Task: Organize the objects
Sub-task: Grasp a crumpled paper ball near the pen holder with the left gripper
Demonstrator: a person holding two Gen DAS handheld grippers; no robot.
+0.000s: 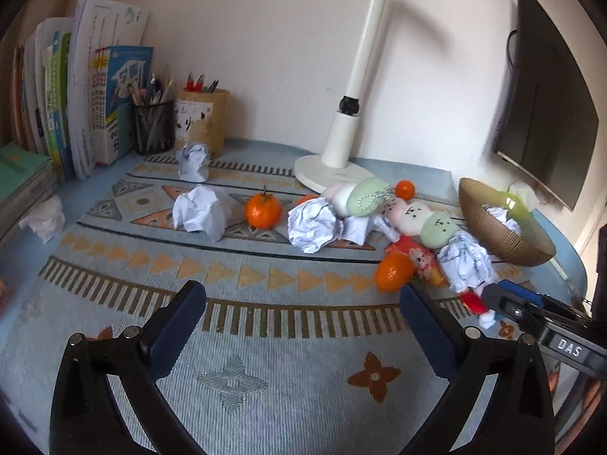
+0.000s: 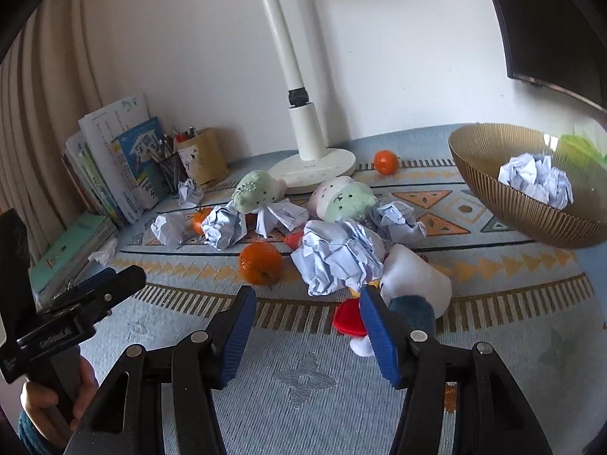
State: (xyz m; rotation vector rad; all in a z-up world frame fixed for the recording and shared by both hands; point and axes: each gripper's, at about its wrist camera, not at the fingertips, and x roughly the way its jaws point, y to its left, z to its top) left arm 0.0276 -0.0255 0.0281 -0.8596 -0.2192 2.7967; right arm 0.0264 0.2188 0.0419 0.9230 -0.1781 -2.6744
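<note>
"das" on right gripper body.

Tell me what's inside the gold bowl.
The bowl holds one crumpled paper ball. Something green shows at its far rim; whether it lies inside is unclear. Beneath the paper is hidden.

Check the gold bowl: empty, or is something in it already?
Not empty. The gold bowl holds one crumpled paper ball; something green shows at its far rim, unidentifiable.
</note>
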